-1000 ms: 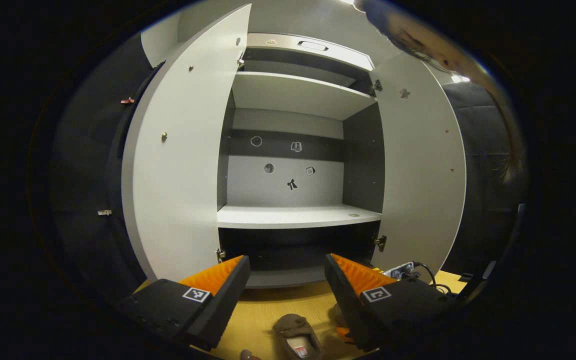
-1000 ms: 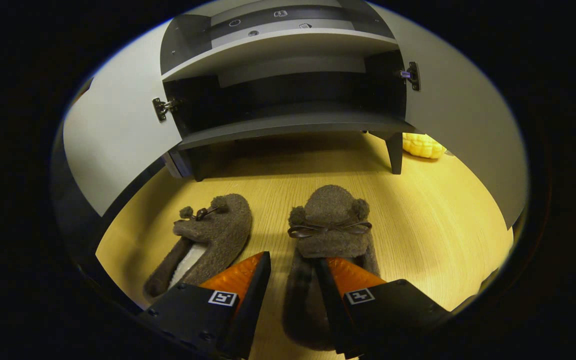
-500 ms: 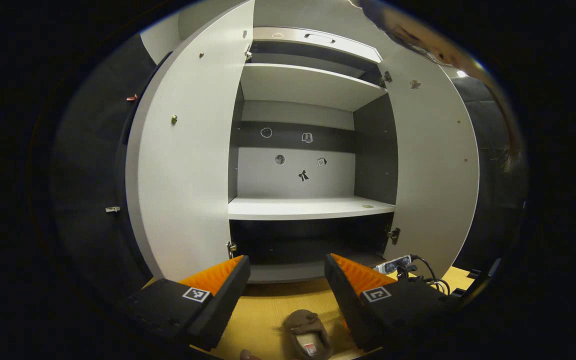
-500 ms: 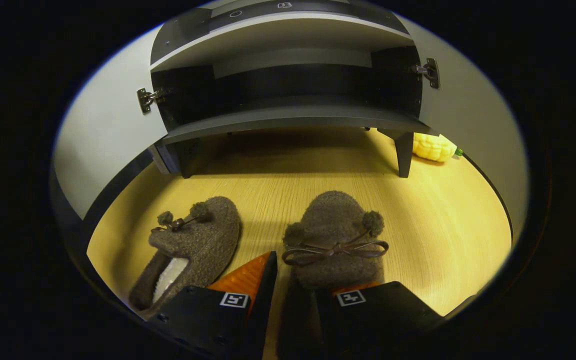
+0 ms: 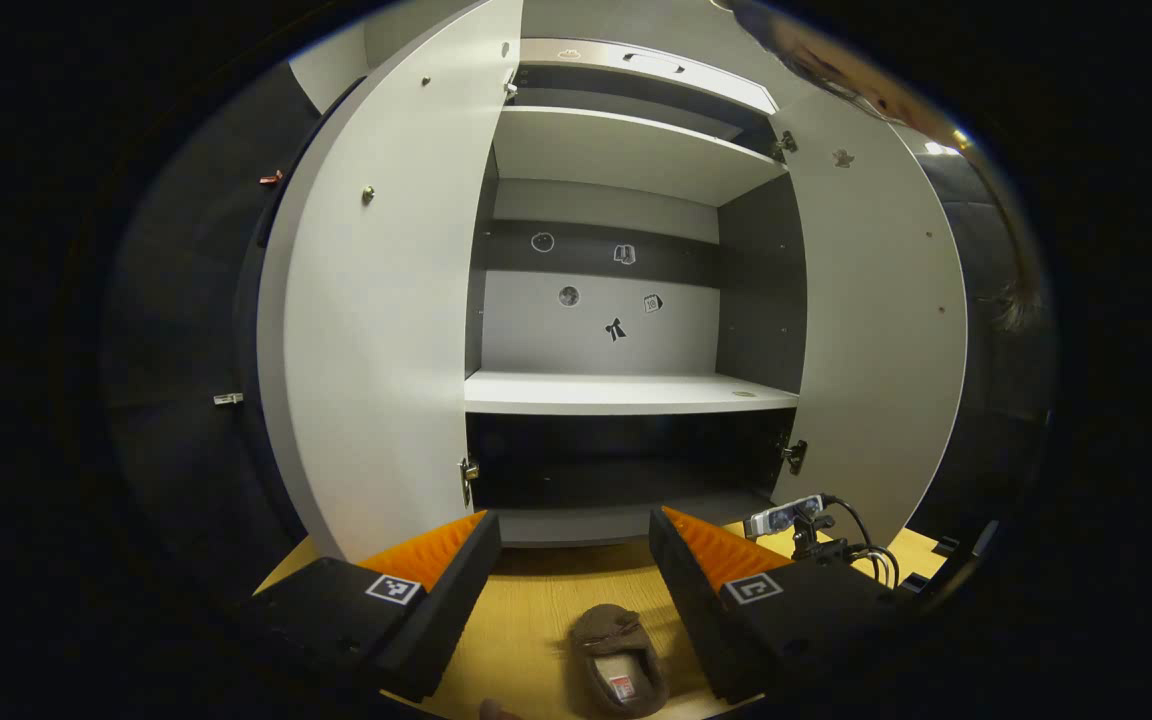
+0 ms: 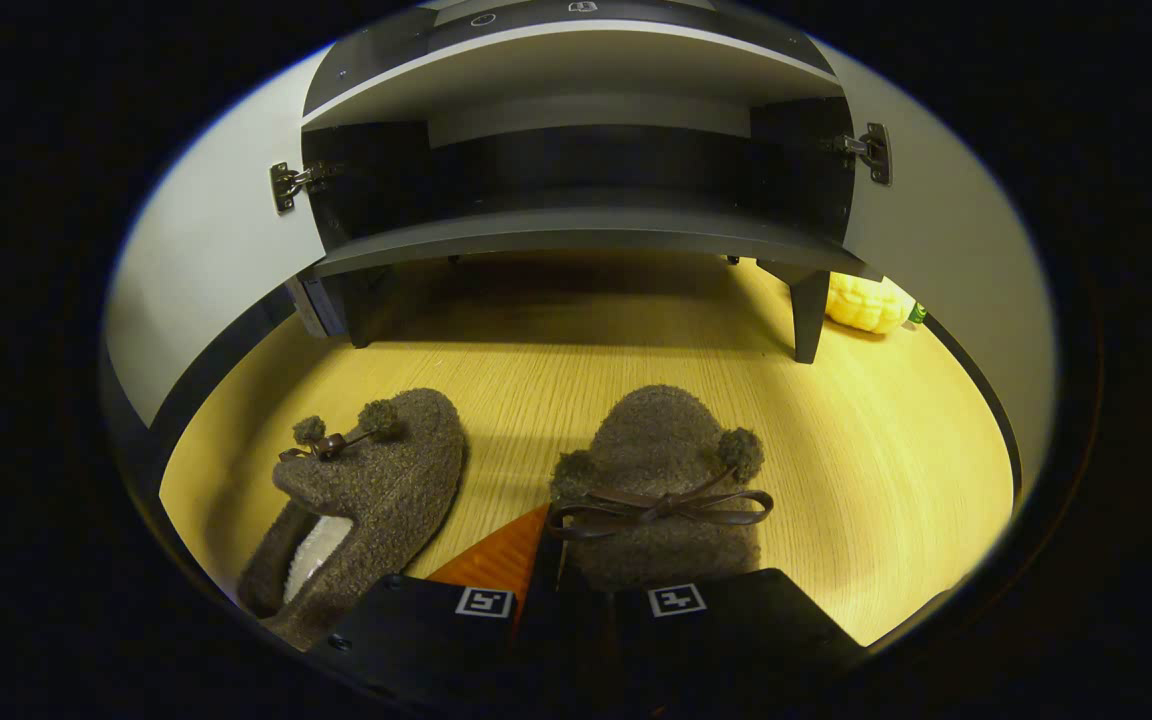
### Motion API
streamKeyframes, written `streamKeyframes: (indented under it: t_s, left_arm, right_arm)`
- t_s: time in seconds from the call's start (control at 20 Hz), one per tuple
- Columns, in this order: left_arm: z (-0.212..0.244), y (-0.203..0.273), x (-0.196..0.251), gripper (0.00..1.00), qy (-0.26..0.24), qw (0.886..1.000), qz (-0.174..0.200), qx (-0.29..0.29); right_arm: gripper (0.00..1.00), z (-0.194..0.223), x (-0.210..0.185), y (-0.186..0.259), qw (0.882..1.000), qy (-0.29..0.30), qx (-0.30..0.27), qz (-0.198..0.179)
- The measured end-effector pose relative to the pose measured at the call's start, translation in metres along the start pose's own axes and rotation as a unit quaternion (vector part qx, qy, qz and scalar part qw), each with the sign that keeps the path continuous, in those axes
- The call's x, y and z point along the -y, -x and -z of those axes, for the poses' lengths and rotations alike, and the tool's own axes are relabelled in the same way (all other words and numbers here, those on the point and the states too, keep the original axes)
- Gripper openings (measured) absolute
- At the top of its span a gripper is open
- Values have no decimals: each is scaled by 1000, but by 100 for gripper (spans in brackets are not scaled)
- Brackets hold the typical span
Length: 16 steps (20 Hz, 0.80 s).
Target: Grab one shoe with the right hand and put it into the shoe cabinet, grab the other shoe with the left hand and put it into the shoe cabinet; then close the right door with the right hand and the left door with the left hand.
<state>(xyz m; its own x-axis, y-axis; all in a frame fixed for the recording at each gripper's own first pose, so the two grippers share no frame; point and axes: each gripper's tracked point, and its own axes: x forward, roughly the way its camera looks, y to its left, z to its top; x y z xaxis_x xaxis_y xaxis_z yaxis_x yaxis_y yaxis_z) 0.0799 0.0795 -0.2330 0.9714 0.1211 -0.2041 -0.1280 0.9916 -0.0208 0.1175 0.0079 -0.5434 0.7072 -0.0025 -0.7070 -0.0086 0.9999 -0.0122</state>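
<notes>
Two slippers lie on the wooden floor in front of the shoe cabinet (image 5: 626, 390), toes toward it. In the right gripper view the right slipper (image 6: 661, 490) sits between the fingers of the right tool (image 6: 581, 585), which have drawn in close on its sides just behind the bow; the heel end is hidden under the tool. It looks pinched, though I cannot see both fingers pressing. The left slipper (image 6: 366, 500) lies just beside it on the floor, apart from the tool, its pale lining showing at the opening.

The cabinet has two doors, both swung wide: the left door (image 5: 376, 340) and the right door (image 5: 881, 330). Inside I count two pale shelves and a dark bottom compartment with nothing in it that I can make out. Five small stickers mark the back wall.

The left tool (image 5: 574, 535) is held up facing the open cabinet, its fingers spread wide with nothing between them. Below it, in the left gripper view, one slipper (image 5: 618, 672) lies on the floor, well apart from that tool's fingertips. A power strip (image 5: 786, 517) with cables lies by the right door, and a yellow object (image 6: 866, 303) sits behind the cabinet's leg.
</notes>
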Motion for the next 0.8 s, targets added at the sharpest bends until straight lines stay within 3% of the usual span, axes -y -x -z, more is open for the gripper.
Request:
streamKeyframes:
  t_s: [0.15, 0.2, 0.8]
  left_arm:
    - [0, 1, 2, 94, -1, 1000, 0, 0]
    - [0, 1, 2, 94, 0, 1000, 1, 0]
    - [-2, 19, 6, 94, 6, 1000, -2, -5]
  right_arm:
    - [31, -4, 5, -1, 1000, -1, 15, 26]
    - [6, 1, 5, -7, 1000, -3, 7, 27]
    - [5, -14, 1, 21, 1000, -1, 8, -12]
